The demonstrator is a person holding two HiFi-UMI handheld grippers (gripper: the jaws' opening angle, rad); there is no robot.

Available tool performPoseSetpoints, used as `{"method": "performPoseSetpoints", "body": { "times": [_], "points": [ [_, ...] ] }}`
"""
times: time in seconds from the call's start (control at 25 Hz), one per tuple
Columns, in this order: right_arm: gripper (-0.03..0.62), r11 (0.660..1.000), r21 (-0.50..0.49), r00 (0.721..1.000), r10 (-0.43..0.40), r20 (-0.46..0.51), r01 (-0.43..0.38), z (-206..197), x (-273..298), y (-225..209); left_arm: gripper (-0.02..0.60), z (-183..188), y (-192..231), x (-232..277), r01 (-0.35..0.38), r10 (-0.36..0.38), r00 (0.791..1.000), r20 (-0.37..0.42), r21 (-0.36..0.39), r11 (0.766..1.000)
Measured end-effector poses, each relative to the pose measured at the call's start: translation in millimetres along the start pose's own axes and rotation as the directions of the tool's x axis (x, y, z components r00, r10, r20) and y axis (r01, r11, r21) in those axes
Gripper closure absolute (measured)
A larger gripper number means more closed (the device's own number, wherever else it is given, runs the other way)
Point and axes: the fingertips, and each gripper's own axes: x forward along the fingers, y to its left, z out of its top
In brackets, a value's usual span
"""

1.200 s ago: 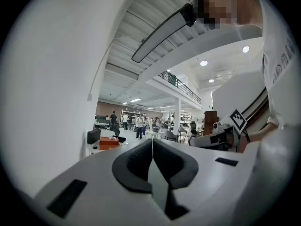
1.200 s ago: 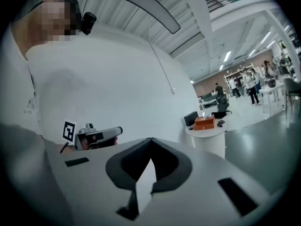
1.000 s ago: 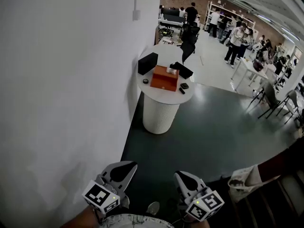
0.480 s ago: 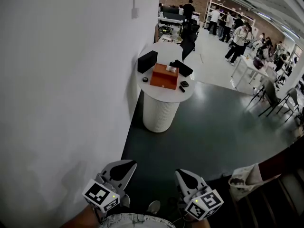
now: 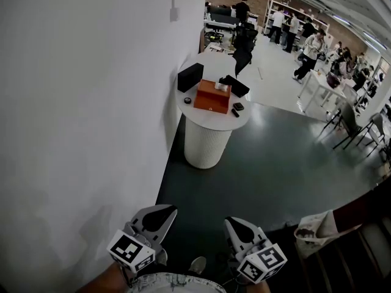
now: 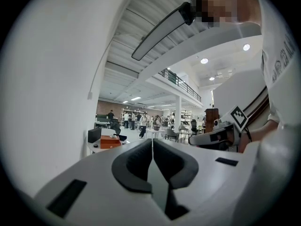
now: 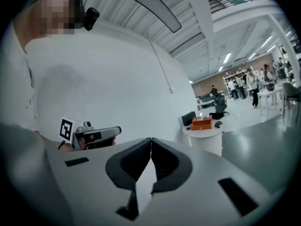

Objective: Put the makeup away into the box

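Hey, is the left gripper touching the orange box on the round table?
Apart. The head view shows dark floor between the left gripper and the orange box far ahead.

The fingers [image 6: 135, 163] of the left gripper [image 6: 152, 141] are seen pressed together at their tips, with nothing held between them. Well beyond them, at the left, a round table [image 6: 97, 149] is set against a white wall [image 6: 56, 79]. An orange box [image 6: 110, 141] and a black box [image 6: 94, 134] are carried on it. The right gripper [image 6: 194, 139] is seen at the right.
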Motion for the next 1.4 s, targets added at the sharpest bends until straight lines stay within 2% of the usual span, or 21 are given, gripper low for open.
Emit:
{"method": "performPoseSetpoints", "body": {
  "times": [0.36,0.96,1.4],
  "points": [
    [0.542,1.000,0.005,1.000,0.003,0.011,-0.003,3,0,0,0.552,0,1,2,-0.005,0.005,1.000,-0.006,0.006,1.000],
    [0.476,1.000,0.016,1.000,0.002,0.020,-0.002,6,-4,-4,0.455,-2,-3,5,0.000,0.000,1.000,-0.015,0.008,1.000],
    [0.424,1.000,0.023,0.999,0.008,0.035,-0.009,7,-17,-16,0.407,-5,-11,12,-0.027,0.027,1.000,-0.014,0.021,0.999]
  ]
}}
